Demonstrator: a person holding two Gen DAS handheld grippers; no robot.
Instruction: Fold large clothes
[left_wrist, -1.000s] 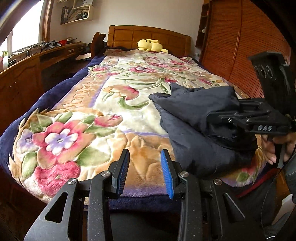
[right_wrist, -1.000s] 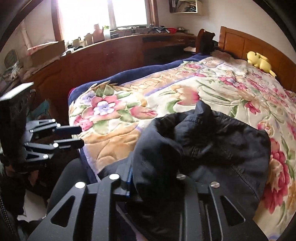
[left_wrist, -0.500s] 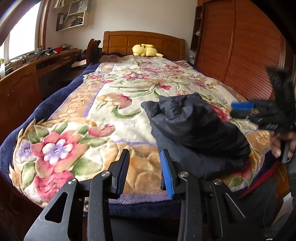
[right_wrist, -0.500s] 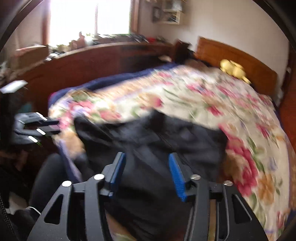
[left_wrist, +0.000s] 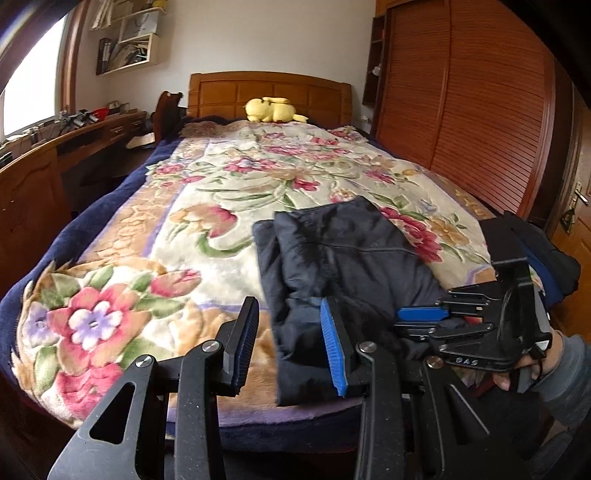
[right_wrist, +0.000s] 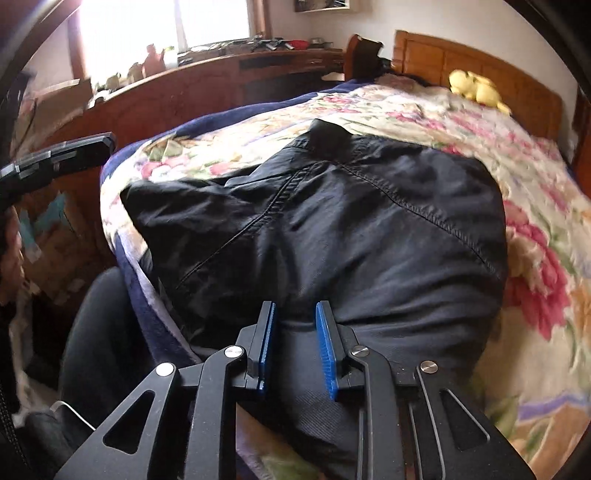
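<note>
— From where you stand, what's the right gripper (right_wrist: 293, 345) doing?

— It sits low over the near edge of the dark garment (right_wrist: 332, 229), tipped down at it. The blue pads (right_wrist: 325, 350) have a narrow gap between them and the jaws are closing. A ridge of the dark cloth runs right under that gap, but I can't tell whether the pads are pressing on it yet.

— And the left gripper (left_wrist: 291, 343)?

— Hanging above the foot of the bed, jaws partly apart, nothing between them. Its right-hand pad (left_wrist: 332, 347) lines up with the garment's near corner from that angle, but the fabric lies lower, on the cover, and isn't caught.

— Where exactly is the garment?

— Bunched in a loose folded heap on the floral blanket (left_wrist: 155, 236), towards the right side of the bed and close to the foot. One edge droops over the blanket's navy border. Stitched seams run across the top of it.

— Who's holding the tools?

— A person; I can see a hand (left_wrist: 532, 363) in a grey sleeve (left_wrist: 569, 369) wrapped round the right gripper's handle at the edge of the left camera's view.

— Anything further off?

— A yellow plush toy (left_wrist: 271, 109) lies against the wooden headboard (left_wrist: 269, 86), a long wooden desk (right_wrist: 207, 77) runs under the bright window, and slatted wardrobe doors (left_wrist: 465, 92) stand on the other side.
</note>
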